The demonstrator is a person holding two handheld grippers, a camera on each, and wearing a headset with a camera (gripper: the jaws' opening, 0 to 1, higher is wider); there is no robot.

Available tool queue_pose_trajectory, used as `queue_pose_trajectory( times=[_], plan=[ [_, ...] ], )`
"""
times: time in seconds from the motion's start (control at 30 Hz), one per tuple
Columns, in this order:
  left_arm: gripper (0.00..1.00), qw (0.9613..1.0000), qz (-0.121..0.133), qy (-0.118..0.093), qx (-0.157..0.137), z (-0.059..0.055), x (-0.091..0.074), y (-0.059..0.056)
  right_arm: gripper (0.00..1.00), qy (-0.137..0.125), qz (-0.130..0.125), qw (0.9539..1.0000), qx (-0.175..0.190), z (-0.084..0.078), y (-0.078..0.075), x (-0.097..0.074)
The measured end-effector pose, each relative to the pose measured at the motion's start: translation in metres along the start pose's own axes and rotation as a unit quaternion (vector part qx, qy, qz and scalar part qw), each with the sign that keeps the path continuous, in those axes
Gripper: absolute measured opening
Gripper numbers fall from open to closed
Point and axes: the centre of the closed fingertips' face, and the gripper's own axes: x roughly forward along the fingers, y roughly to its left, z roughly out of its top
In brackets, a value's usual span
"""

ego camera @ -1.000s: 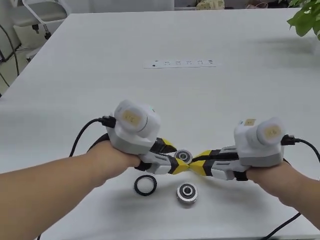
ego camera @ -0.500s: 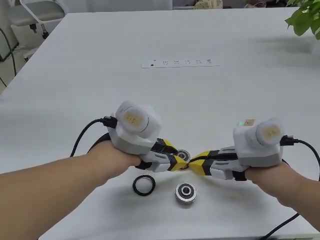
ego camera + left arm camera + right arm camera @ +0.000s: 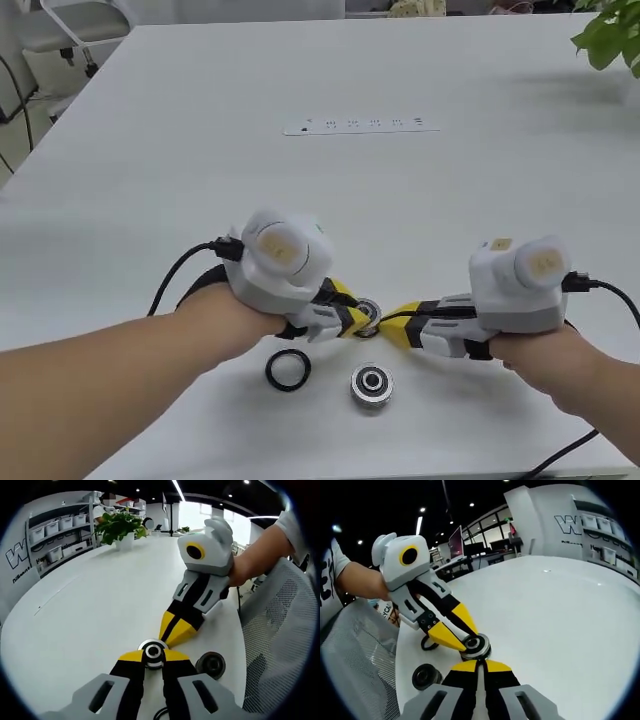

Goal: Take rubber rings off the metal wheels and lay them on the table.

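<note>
Left hand-held gripper [image 3: 152,656] is clamping a small metal wheel [image 3: 153,651], likely bracing it for stripping. Right hand-held gripper [image 3: 480,665], jaws pressed together, is nosing its yellow tips against that wheel's dark rim; whether it is pinching rubber cannot be told. Lying on the smooth white counter [image 3: 200,150]: one loose black rubber ring [image 3: 288,369], one second round wheel [image 3: 372,384].

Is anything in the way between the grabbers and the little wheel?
Nothing visible. The left gripper and right gripper have their tips at the wheel; the second wheel and loose ring lie nearer the person.
</note>
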Motion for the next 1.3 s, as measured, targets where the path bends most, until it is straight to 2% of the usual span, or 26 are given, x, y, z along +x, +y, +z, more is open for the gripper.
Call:
queue_pose_trajectory(
  times=[0.6,0.83,0.9,1.3],
  plan=[
    [0.07,0.9999,0.014,0.003,-0.007,0.000,-0.001,0.000,0.00,-0.015,-0.008,0.9977,0.065,0.002,-0.005,-0.001],
    [0.07,0.9998,0.017,0.003,-0.008,0.000,-0.001,0.000,0.00,-0.028,-0.009,0.9950,0.096,0.003,-0.005,-0.005],
    [0.07,0.9998,0.017,0.003,-0.010,0.000,-0.001,0.000,0.00,-0.043,-0.007,0.9923,0.116,0.008,-0.004,-0.008],
    [0.07,0.9997,0.022,0.003,-0.012,0.000,-0.001,-0.002,0.00,-0.057,-0.008,0.9898,0.130,0.013,-0.003,-0.010]
  ],
)
